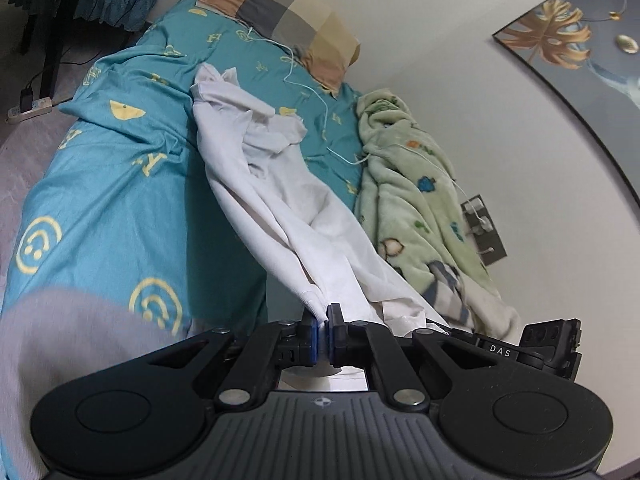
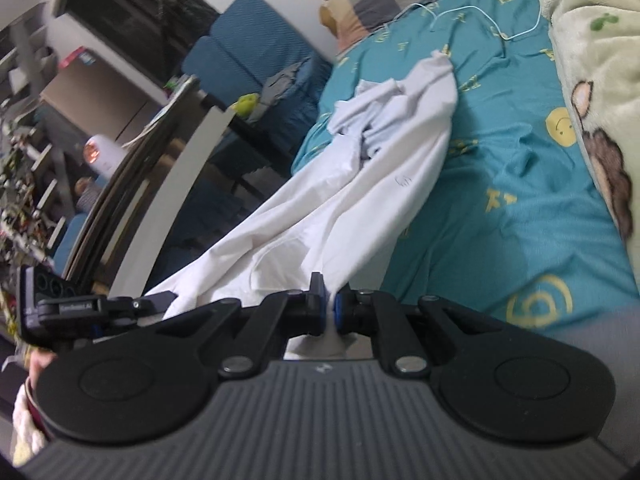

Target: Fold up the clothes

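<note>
Left wrist: both claws (image 1: 323, 322) (image 2: 329, 307) pinch white garment (image 1: 256, 168) over bed (image 1: 100, 200).

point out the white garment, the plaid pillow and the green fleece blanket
white garment (image 1: 256, 160), left wrist view, on its bunched middle
plaid pillow (image 1: 288, 12), left wrist view, on a grey check
green fleece blanket (image 1: 404, 184), left wrist view, on its folds
</note>
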Available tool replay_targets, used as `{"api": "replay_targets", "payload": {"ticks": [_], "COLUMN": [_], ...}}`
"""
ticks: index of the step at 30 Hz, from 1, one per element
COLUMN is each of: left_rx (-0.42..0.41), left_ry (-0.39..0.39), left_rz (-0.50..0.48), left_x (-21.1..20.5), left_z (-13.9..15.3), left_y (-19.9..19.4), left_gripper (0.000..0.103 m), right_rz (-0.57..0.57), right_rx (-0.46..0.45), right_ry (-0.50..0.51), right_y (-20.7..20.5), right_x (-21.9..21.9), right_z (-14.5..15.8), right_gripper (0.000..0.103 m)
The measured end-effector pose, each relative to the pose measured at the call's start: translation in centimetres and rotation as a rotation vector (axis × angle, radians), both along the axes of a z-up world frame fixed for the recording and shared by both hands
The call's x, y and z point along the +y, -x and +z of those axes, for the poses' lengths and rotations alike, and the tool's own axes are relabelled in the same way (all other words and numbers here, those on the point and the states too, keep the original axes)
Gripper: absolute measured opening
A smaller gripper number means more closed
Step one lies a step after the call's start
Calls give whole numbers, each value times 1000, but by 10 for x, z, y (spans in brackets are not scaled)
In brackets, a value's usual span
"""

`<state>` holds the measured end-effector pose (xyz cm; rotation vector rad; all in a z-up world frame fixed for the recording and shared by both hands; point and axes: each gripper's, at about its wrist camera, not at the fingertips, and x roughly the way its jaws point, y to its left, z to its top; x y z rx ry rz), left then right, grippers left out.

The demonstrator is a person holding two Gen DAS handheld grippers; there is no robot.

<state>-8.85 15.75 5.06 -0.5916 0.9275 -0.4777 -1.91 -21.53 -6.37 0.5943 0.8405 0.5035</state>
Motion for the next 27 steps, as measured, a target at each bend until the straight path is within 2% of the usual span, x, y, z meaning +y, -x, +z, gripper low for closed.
{"api": "replay_targets", "payload": {"ticks": [3, 6, 10, 13, 19, 24, 27], "left_rx": [-18, -41, -70, -104, -155, -155, -119], "left_ry": [21, 25, 55, 69, 44, -16, -46], "left_rz": [-8, 1, 35, 66, 122, 143, 143], "left_x": [2, 3, 5, 3, -13, -23, -26], "left_z": [-1, -3, 1, 8, 3, -30, -70], "left_y": [33, 42, 16, -24, -144, -249, -307], "left_gripper": [5, 5, 5, 5, 5, 5, 5], "right_rz": [16, 12, -12, -43, -105, -141, -142], "right_rx": [-4, -3, -10, -14, 0, 33, 51], "right_ry": [-9, -29, -49, -65, -77, -81, -45], "right_y": [26, 27, -2, -42, -147, -238, -285], "right_x": [1, -1, -5, -8, -13, -19, -19], "right_z": [1, 3, 13, 18, 8, -29, -61], "right_gripper": [8, 8, 8, 8, 8, 8, 8]}}
